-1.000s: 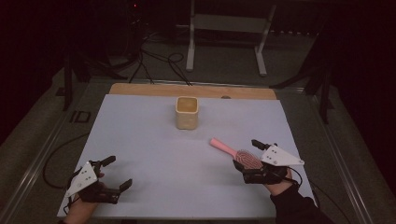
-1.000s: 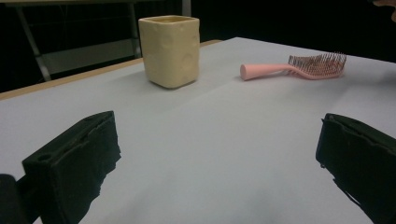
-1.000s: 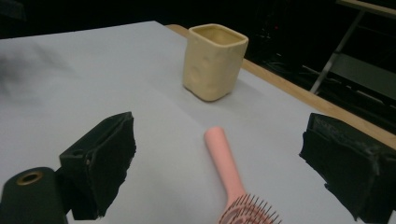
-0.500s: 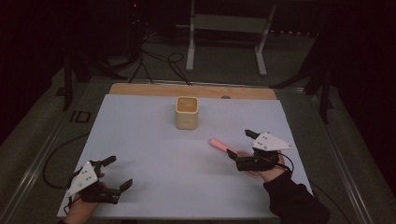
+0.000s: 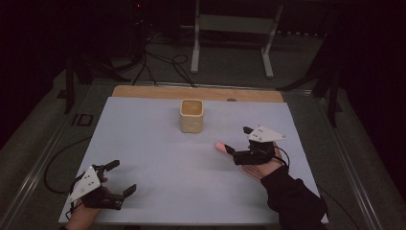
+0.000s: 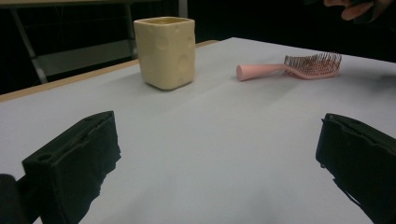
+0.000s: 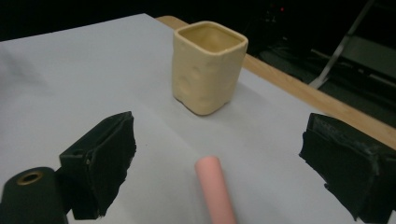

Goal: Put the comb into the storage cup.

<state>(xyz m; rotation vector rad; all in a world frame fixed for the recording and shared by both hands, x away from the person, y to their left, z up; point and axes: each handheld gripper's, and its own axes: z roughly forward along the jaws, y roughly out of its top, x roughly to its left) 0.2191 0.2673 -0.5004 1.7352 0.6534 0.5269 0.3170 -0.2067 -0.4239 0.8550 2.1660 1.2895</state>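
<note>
No readable text, labels, brands or numbers anywhere. The cream cup is plain and unmarked, the pink hairbrush shows no logo, and the white table sheet carries no print. Too dim to tell for the background gear.

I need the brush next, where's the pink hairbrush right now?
The pink hairbrush lies on the table's right side, under the open right gripper, right of the cream cup.
</note>
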